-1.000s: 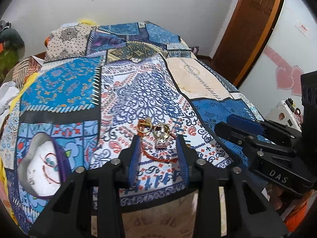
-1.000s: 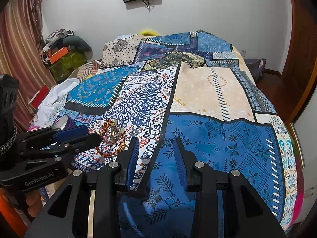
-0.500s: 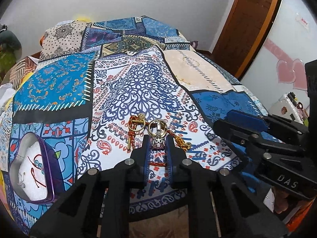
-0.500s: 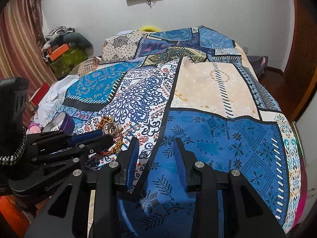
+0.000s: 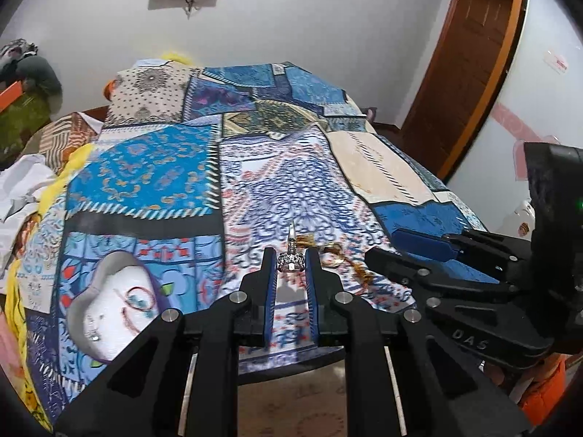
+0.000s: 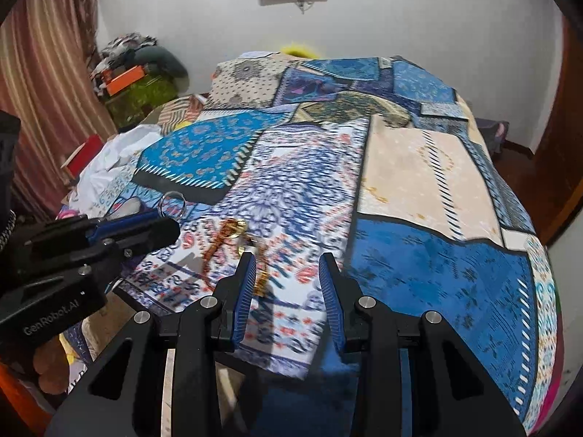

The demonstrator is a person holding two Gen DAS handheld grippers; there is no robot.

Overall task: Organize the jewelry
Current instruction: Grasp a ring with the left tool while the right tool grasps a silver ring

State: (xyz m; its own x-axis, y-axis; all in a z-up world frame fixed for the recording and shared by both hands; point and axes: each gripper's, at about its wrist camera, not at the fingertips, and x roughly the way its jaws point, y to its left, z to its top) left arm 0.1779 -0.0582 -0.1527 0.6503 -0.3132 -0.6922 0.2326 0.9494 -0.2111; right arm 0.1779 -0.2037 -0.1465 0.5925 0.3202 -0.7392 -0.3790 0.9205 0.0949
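Patchwork bedspread [image 5: 145, 167], bedroom. Left gripper [image 5: 290, 267] pinches silver ring [image 5: 290, 258], likely bound for heart-shaped box [image 5: 109, 306]. Right gripper [image 6: 288, 284] spread, unladen.

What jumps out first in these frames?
The left gripper shut on a silver ring, held above the patchwork bedspread. Just right of it, gold and orange jewelry lies tangled on the spread. At lower left sits a heart-shaped jewelry box, open, with pieces inside.
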